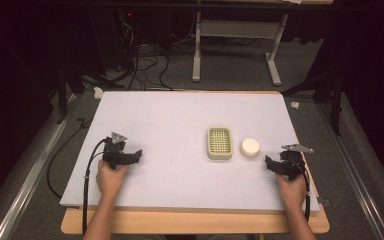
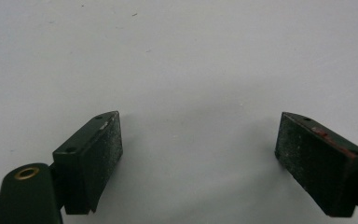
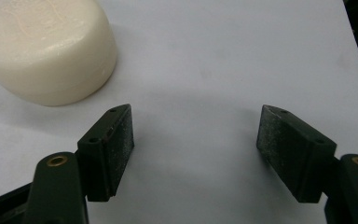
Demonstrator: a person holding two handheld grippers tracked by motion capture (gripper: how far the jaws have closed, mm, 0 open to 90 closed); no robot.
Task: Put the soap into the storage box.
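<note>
From above, I see the soap near the table's right edge, just beside the dish. My left gripper gapes, empty. My right gripper gapes too; the soap looks stiff and slick, so I'd pinch its flanks.

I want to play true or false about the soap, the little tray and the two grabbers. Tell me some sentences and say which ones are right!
1. The soap lies inside the tray. False: it lies on the table beside the tray, on the side of the right gripper.
2. The tray has a grid of small holes. True.
3. The right gripper is squeezing the soap. False: its jaws stand apart with nothing between them, and the soap is a little way off.
4. The left gripper has nothing between its jaws. True.
5. The soap is round and pale. True.
</note>
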